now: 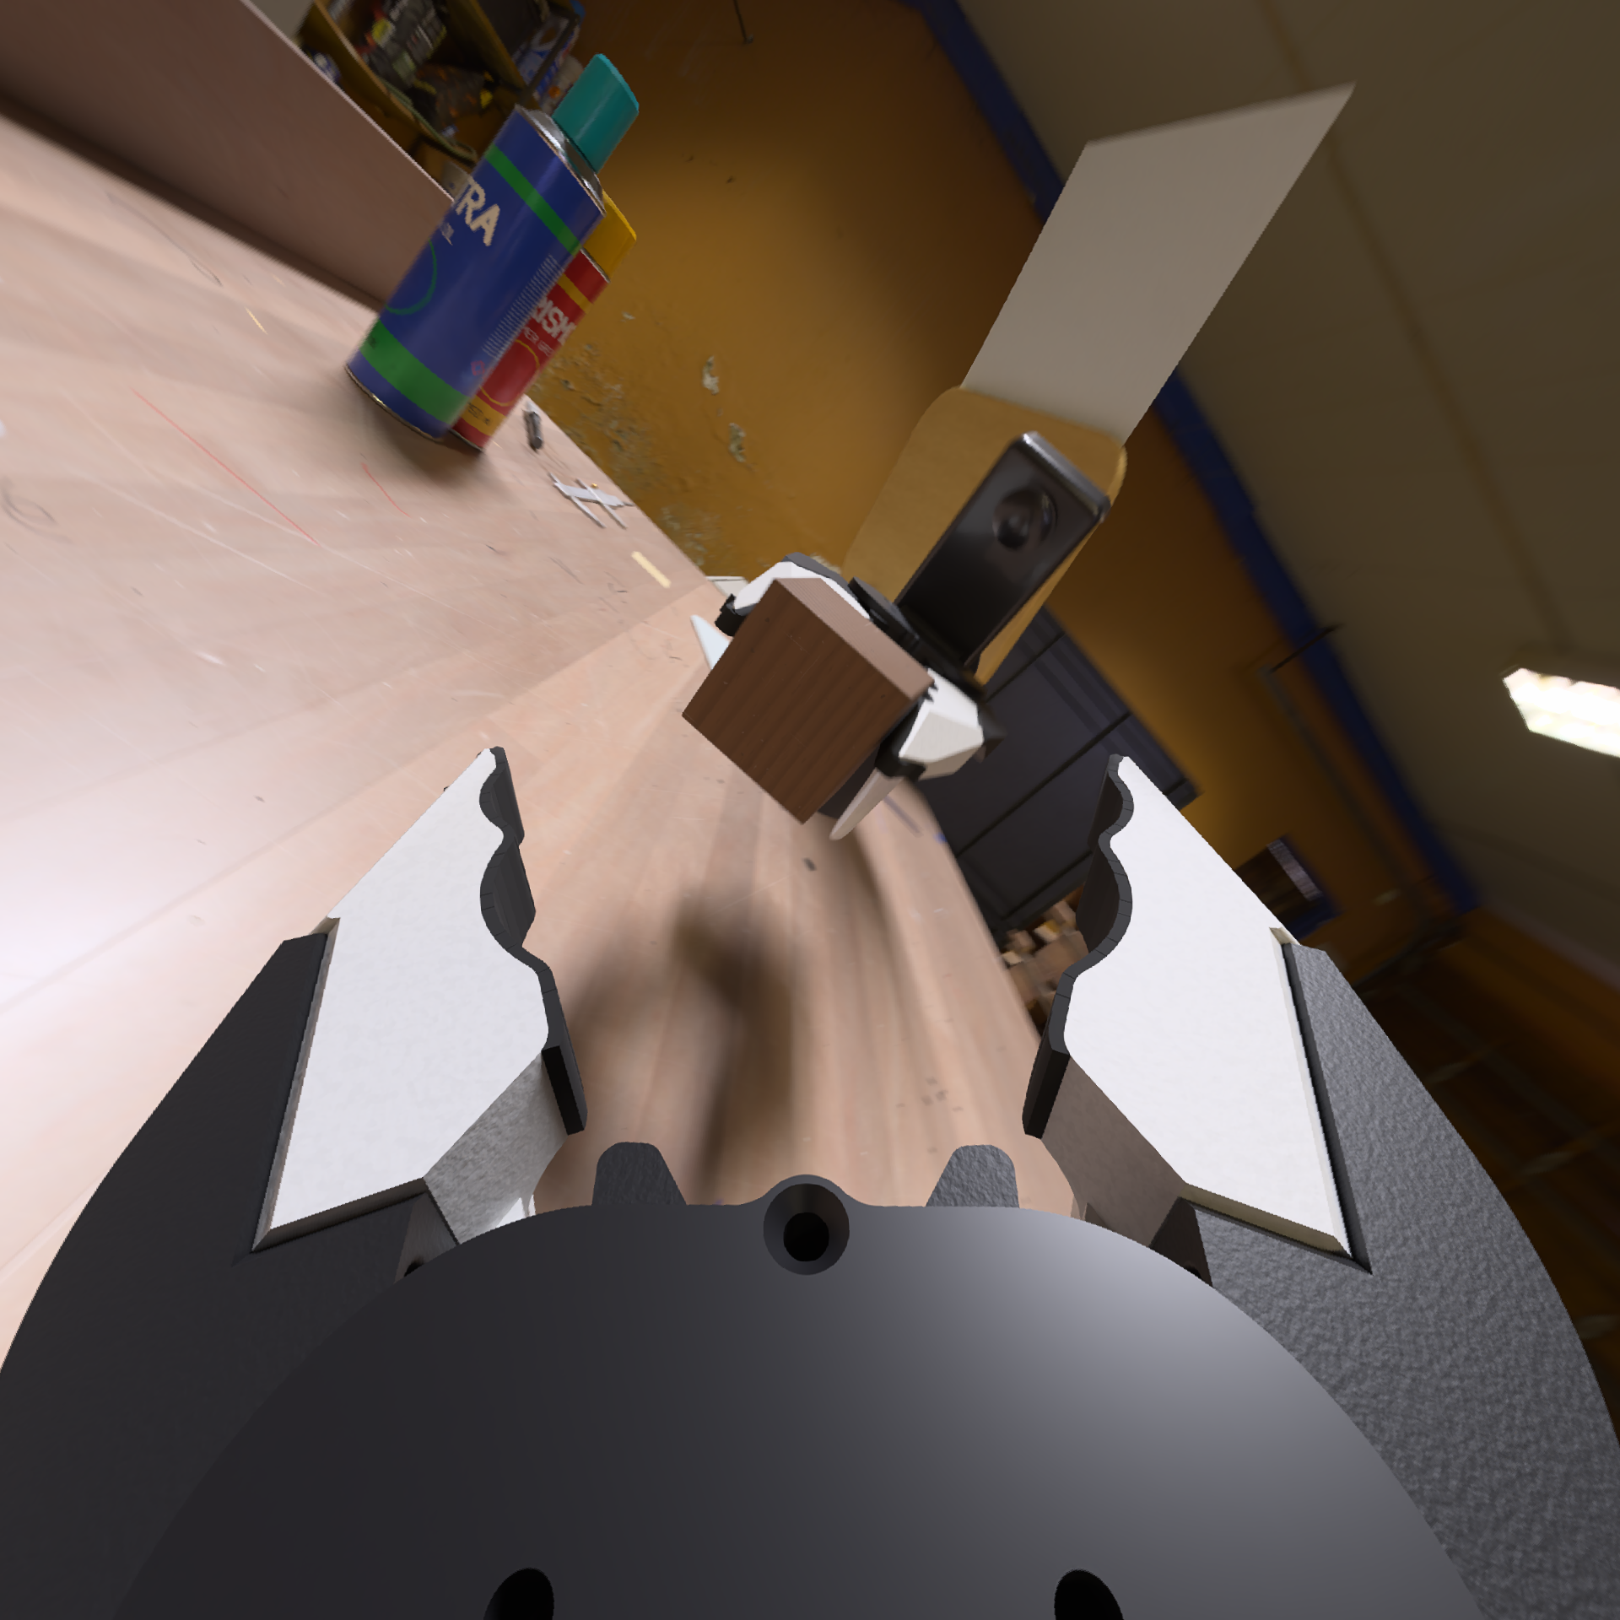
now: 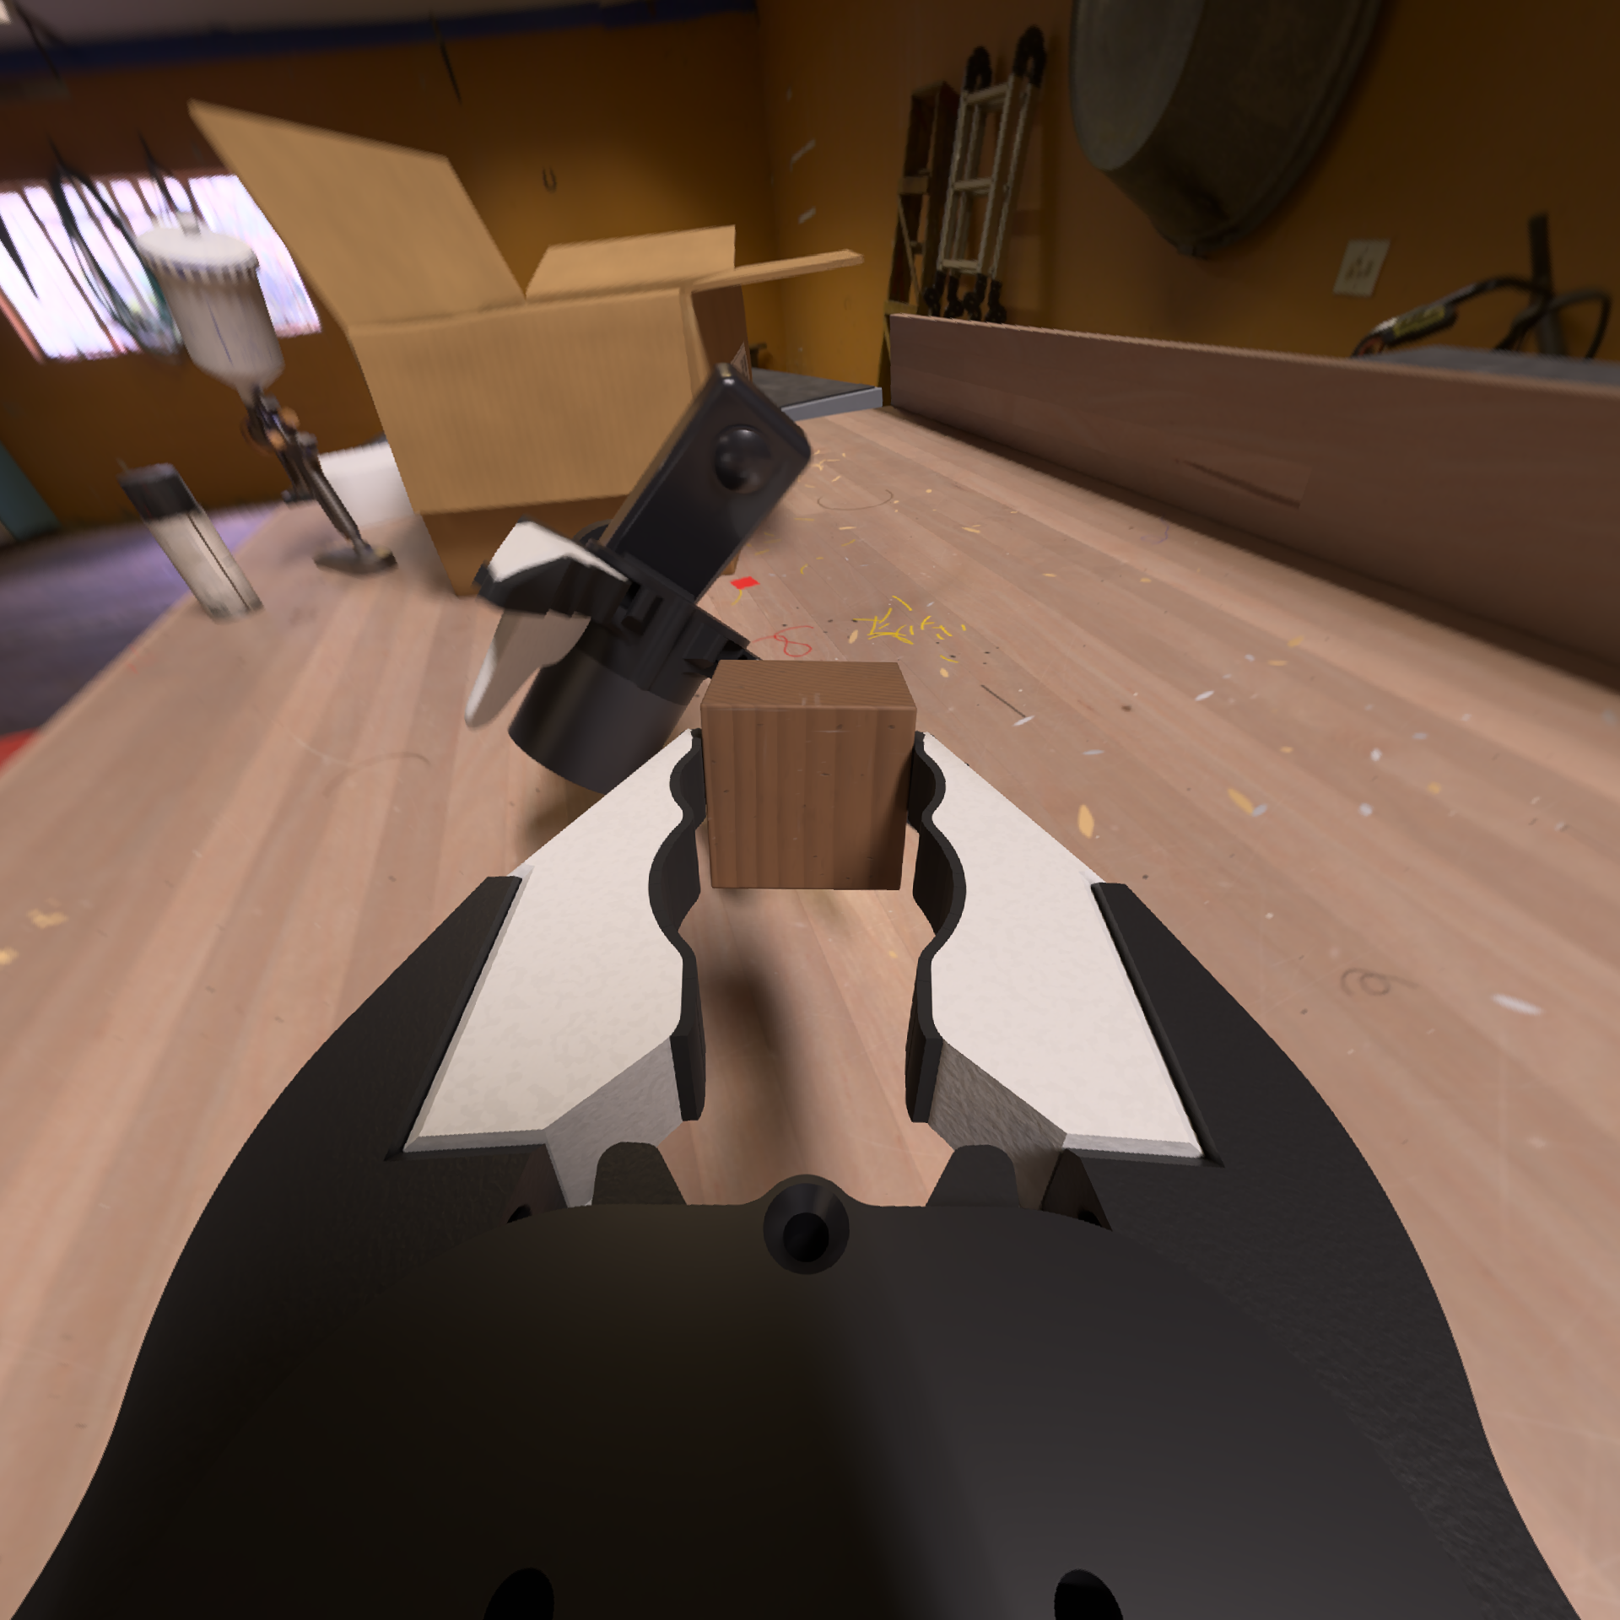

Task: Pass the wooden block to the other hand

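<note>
The right tool (image 2: 806,745) is holding the brown wooden block (image 2: 805,776) clamped above the bare middle of the surface (image 2: 1227,833), clear of the cardboard box (image 2: 526,386); the left tool (image 1: 806,771) is gaping apart nearby

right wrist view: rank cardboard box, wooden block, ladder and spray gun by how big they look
1. cardboard box, by far the largest.
2. wooden block, though it sits close to the camera in the right gripper, which inflates it.
3. spray gun and ladder look alike; both are far off, so no ranking.
</note>
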Tool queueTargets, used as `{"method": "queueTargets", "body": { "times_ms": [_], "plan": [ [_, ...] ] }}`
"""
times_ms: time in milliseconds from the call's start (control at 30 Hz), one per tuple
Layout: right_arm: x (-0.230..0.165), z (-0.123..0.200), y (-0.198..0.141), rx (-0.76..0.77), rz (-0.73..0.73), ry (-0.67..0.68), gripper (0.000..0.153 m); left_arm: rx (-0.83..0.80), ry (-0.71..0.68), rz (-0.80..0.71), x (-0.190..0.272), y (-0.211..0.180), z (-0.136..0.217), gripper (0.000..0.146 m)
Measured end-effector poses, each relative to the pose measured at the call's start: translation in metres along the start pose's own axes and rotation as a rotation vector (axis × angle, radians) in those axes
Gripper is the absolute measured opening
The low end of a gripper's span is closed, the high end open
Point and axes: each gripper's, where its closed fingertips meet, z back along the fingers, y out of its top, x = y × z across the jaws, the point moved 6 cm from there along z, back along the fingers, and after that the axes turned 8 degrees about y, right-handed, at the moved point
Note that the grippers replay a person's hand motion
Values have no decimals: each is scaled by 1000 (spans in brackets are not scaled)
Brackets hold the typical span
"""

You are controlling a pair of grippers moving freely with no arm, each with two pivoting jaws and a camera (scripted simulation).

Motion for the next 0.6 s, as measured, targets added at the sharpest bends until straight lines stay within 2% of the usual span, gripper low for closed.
{"method": "queueTargets", "body": {
  "times_ms": [200, 400, 600],
  "plan": [
    [14, 8, -1, 63, -260, 42, 46, 6, 161, -347, 2, 2, 3, 130],
    [23, 9, -8, 69, -465, 97, 46, -5, 389, -834, 3, -2, 3, 131],
    [22, 4, -18, 53, -669, 211, 46, -27, 487, -1127, 8, -12, -3, 126]
  ]
}}
